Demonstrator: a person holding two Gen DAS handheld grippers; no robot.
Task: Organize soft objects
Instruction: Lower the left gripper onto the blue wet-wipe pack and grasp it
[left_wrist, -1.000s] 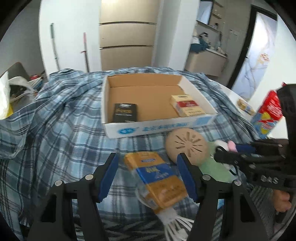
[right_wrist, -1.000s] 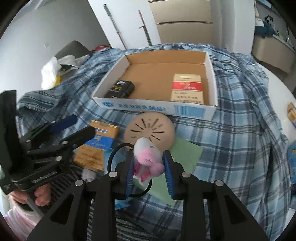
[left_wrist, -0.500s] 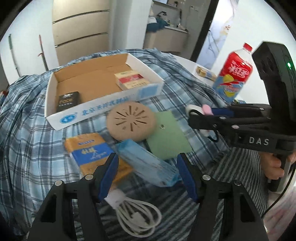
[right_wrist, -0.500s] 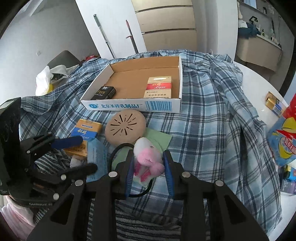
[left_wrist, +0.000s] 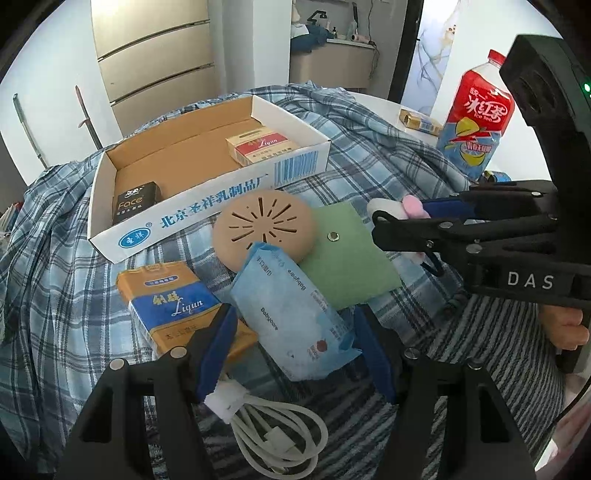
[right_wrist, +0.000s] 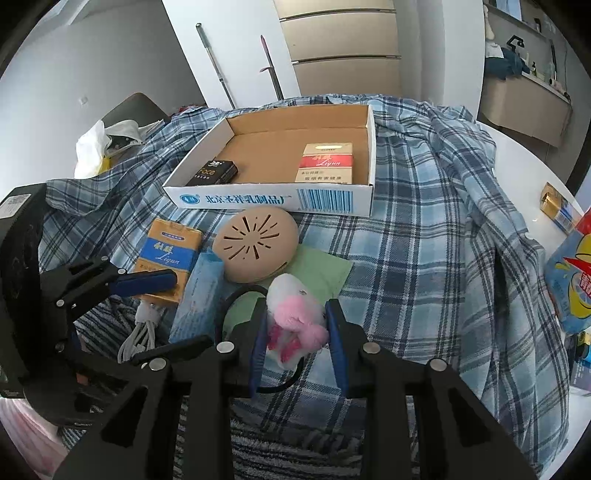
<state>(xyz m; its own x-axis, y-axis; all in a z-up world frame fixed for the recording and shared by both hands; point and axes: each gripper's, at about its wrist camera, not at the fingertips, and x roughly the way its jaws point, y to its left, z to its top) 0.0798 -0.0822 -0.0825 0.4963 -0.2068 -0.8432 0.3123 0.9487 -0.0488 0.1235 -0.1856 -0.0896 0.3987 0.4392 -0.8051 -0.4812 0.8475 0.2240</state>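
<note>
Right hand-held gripper (right_wrist: 297, 332) clamping plush toy (right_wrist: 295, 325)

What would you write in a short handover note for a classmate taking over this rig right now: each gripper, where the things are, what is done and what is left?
Right gripper: shut on the pink-and-white plush toy, held above the plaid cloth.
Left gripper: open, jaws either side of the blue wipes pack, not pressing it.
Cardboard box: holds a black pack and a red pack.
Left: the plush toy is not yet placed; the wipes pack, the green cloth and the round tan pad lie outside the box.
</note>
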